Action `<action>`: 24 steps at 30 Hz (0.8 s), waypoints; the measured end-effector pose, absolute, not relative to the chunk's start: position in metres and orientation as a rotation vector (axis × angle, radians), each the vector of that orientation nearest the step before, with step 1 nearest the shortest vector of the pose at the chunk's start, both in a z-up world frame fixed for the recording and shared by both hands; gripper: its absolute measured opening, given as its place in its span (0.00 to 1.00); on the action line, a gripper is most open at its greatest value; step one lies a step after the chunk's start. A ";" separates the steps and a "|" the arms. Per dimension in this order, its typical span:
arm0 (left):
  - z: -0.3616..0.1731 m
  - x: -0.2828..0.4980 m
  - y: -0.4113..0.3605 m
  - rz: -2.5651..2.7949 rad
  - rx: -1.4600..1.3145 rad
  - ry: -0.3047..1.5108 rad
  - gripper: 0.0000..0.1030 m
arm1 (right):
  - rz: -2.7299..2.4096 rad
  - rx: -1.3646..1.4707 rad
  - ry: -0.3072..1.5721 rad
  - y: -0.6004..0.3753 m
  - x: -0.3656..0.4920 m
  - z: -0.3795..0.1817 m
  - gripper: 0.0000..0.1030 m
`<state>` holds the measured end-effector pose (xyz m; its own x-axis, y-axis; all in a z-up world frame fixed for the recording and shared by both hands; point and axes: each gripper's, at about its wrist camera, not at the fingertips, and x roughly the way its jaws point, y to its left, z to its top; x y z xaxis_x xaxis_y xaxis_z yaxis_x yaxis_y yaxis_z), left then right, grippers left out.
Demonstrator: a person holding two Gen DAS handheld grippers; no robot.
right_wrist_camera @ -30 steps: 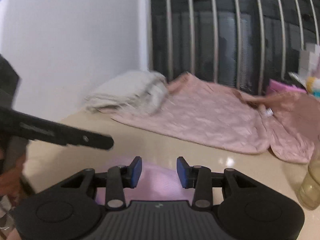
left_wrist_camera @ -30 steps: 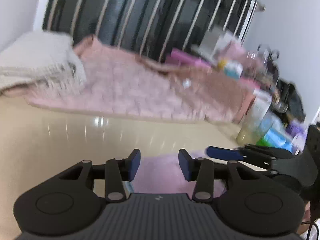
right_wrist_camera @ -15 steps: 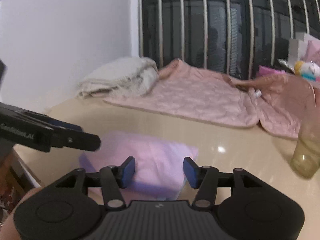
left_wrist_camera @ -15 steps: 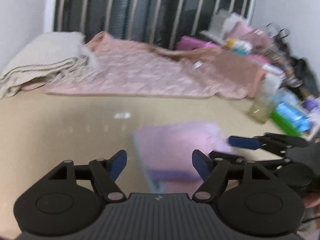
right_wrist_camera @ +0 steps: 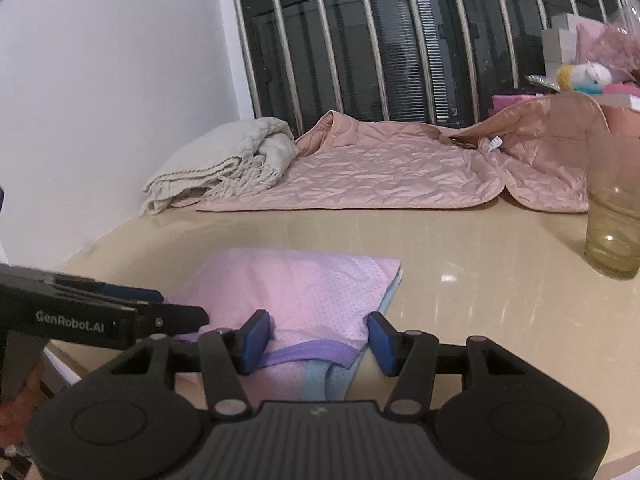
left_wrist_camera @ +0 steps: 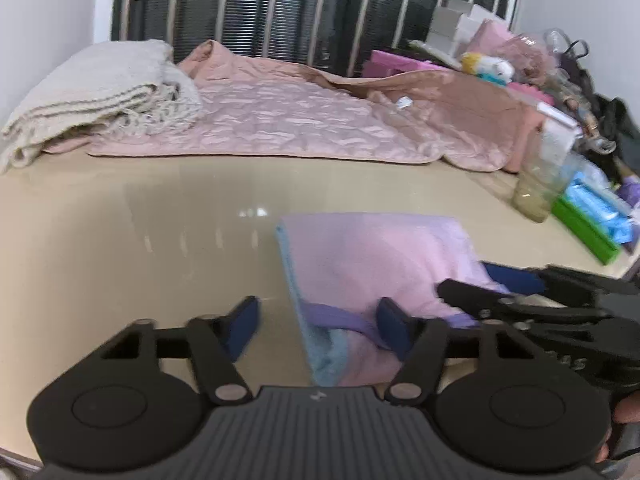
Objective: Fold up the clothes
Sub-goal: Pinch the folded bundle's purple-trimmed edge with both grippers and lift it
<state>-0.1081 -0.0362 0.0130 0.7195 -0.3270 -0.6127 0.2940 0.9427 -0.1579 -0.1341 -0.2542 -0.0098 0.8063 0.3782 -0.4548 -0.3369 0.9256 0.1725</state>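
Both tongs now spread wider, garment nearer than before | left tongs [left_wrist_camera: 318,330] open, empty, straddling garment [left_wrist_camera: 372,264] left edge | right tongs [right_wrist_camera: 318,340] open, empty, over its near hem | folded garment lies just ahead on table [right_wrist_camera: 480,248], long axis away from tongs

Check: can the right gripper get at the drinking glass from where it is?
Probably yes. The right gripper is open and empty over the folded pink garment; only bare table lies between it and the glass.

Glossy table [right_wrist_camera: 472,240]; perforated cloth garment [right_wrist_camera: 304,284]
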 end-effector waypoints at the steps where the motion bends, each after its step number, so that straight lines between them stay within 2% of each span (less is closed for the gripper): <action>1: 0.012 -0.110 -0.037 -0.364 -0.062 0.685 0.41 | 0.393 0.084 0.500 -0.253 -0.137 -0.010 0.37; 3: 0.011 -0.113 -0.038 -0.393 -0.077 0.679 0.29 | 0.412 0.083 0.492 -0.249 -0.142 -0.010 0.24; 4: 0.010 -0.114 -0.039 -0.404 -0.084 0.675 0.21 | 0.403 0.055 0.477 -0.244 -0.146 -0.010 0.22; 7: 0.010 -0.120 -0.040 -0.407 -0.091 0.652 0.14 | 0.367 -0.023 0.433 -0.228 -0.156 -0.009 0.13; 13: 0.023 -0.126 -0.051 -0.395 -0.021 0.532 0.12 | 0.343 -0.025 0.395 -0.227 -0.153 0.004 0.09; 16: 0.044 -0.120 -0.055 -0.414 -0.013 0.470 0.11 | 0.325 -0.063 0.332 -0.227 -0.148 0.024 0.08; 17: 0.052 -0.117 -0.055 -0.418 -0.009 0.446 0.06 | 0.324 -0.074 0.306 -0.227 -0.146 0.032 0.08; 24: 0.111 -0.069 -0.059 -0.471 -0.032 0.335 0.06 | 0.319 -0.129 0.180 -0.236 -0.116 0.086 0.08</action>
